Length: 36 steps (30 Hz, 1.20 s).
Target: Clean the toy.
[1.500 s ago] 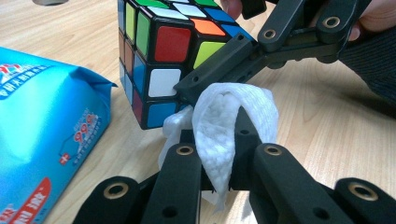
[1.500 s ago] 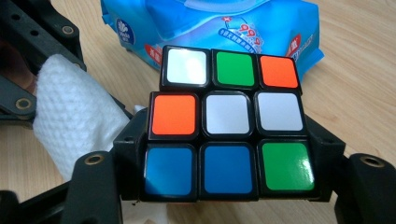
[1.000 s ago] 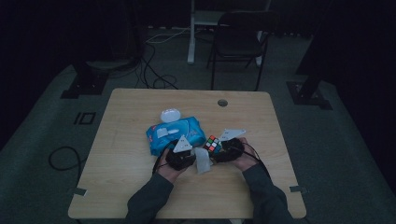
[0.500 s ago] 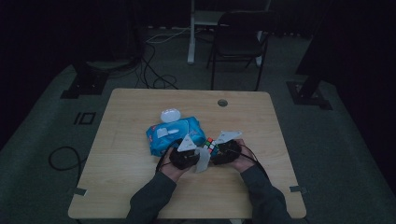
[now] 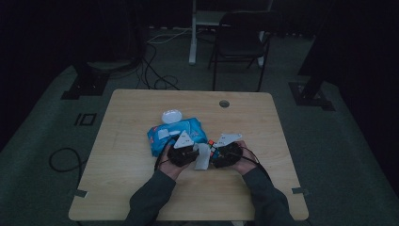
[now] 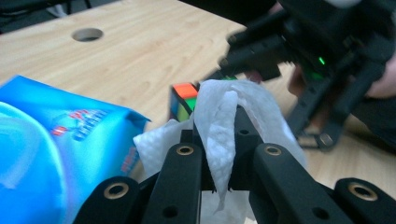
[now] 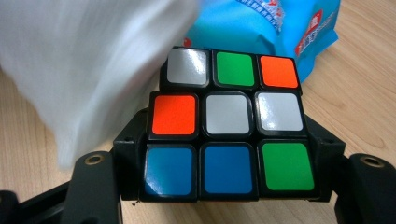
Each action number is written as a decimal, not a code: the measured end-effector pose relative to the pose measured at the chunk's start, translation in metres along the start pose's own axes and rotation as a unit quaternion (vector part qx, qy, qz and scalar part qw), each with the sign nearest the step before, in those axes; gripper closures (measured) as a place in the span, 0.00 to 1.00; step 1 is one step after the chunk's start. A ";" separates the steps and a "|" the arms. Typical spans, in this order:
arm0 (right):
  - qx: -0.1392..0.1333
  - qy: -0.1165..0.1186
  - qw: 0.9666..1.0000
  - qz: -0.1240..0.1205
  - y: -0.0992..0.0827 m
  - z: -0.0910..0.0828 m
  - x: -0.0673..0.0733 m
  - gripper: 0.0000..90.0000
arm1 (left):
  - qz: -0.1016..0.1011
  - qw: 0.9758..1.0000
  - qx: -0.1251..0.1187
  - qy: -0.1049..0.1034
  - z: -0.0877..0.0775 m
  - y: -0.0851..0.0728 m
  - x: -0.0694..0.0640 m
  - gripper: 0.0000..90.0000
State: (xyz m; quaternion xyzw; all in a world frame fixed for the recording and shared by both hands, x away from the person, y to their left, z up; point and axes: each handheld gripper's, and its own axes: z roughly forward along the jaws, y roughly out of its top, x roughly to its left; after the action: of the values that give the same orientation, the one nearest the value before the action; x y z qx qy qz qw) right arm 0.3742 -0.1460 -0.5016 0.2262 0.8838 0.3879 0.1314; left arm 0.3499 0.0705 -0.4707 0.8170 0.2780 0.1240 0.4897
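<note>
While the right gripper [image 7: 227, 186] pinches the Rubik's cube [image 7: 229, 123], the left gripper [image 6: 224, 140], clamping a wet wipe [image 6: 224, 121], has edged closer, so wiping looks imminent.

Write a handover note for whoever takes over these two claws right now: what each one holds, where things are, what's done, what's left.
Left claw: shut on a white wet wipe, draped over its jaws.
Right claw: shut on a scrambled, multicoloured plastic puzzle cube, clamped by its sides.
Where: both are over the near middle of the light wooden table; the blue soft pack of wipes lies just behind, a white round lid beyond it.
Done: wipe pulled out, cube picked up, wipe brought against the cube.
Left: probably wiping the cube's faces, then setting both down.
</note>
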 end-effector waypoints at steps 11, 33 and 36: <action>0.002 0.019 0.999 -0.028 0.003 0.002 0.011 0.38 | 0.002 1.000 0.024 0.009 0.017 0.010 0.006 0.95; 0.002 0.011 1.000 -0.029 0.003 0.007 0.013 0.38 | 0.014 0.999 0.026 -0.018 0.023 0.006 -0.007 0.95; 0.004 0.007 1.000 -0.030 0.003 0.006 0.013 0.38 | 0.002 1.000 0.019 -0.003 0.014 0.003 0.002 0.95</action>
State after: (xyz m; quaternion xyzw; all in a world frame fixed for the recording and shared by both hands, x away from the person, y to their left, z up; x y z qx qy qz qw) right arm 0.3665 -0.1343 -0.5037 0.1974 0.8926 0.3820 0.1355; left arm 0.3597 0.0602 -0.4747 0.8273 0.2772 0.1169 0.4744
